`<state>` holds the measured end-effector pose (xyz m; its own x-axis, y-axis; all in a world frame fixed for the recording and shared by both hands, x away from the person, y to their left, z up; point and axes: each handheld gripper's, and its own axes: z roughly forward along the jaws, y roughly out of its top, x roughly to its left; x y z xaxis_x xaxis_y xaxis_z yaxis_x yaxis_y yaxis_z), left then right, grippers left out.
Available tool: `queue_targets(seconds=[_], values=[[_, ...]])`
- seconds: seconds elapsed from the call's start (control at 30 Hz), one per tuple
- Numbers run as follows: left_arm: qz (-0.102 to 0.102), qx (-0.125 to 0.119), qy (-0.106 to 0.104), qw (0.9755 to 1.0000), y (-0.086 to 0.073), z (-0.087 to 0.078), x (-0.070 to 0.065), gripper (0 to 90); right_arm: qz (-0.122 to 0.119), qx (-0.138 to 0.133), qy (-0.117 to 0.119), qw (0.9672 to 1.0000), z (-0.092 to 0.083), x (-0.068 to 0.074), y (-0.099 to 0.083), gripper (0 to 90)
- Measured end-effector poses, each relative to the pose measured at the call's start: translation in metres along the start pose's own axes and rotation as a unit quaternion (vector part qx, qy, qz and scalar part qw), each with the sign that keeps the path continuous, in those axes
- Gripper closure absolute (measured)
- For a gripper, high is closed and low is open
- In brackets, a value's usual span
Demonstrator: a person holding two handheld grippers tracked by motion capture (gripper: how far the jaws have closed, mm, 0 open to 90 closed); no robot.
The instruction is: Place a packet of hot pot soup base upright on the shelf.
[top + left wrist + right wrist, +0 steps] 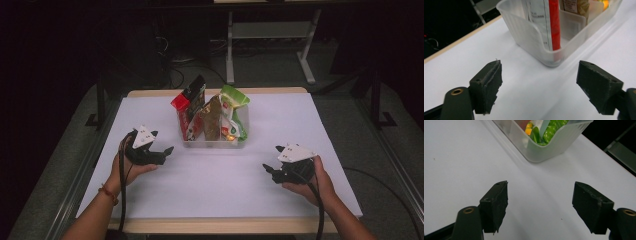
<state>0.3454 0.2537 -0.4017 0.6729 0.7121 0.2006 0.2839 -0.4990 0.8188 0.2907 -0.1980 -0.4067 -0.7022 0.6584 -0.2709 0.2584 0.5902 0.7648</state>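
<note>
A clear plastic bin (215,143) stands at the middle back of the white table (220,185). Upright in it are a red and black packet (188,106), a brown packet (212,120) and a green packet (233,106). My left gripper (167,151) rests left of the bin, open and holding nothing. In the left gripper view the jaws (539,67) stand wide apart before the bin's corner (524,37) and the red packet (554,25). My right gripper (268,170) is at the front right, open with nothing in it. In the right gripper view it (540,186) faces the bin (549,150) with the green packet (551,130).
The table's wooden edge (215,225) runs along the front. Beyond the far edge are dark floor, cables and white desk legs (230,50). Bare white table lies between the two grippers and in front of the bin.
</note>
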Motion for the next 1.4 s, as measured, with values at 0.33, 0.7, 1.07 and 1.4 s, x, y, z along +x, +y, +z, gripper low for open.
queue_targets(seconds=[0.33,0.7,1.07,1.4], values=[[0.031,0.016,-0.012,0.9993,-0.012,-0.017,-0.003,17.7,0.01,0.003,-0.005,0.9999,-0.007,-0.006,-0.008,25.0],[0.043,0.035,-0.013,0.9984,-0.039,-0.036,-0.003,17.7,0.025,-0.006,-0.006,0.9997,-0.015,-0.01,-0.021,24.3],[0.016,0.008,-0.026,0.9995,-0.053,-0.051,0.002,17.8,0.04,-0.021,-0.013,0.9989,-0.028,-0.014,-0.04,22.0],[0.01,-0.002,-0.025,0.9996,-0.074,-0.065,0.001,19.1,0.057,-0.039,-0.022,0.9973,-0.043,-0.02,-0.06,21.2]])
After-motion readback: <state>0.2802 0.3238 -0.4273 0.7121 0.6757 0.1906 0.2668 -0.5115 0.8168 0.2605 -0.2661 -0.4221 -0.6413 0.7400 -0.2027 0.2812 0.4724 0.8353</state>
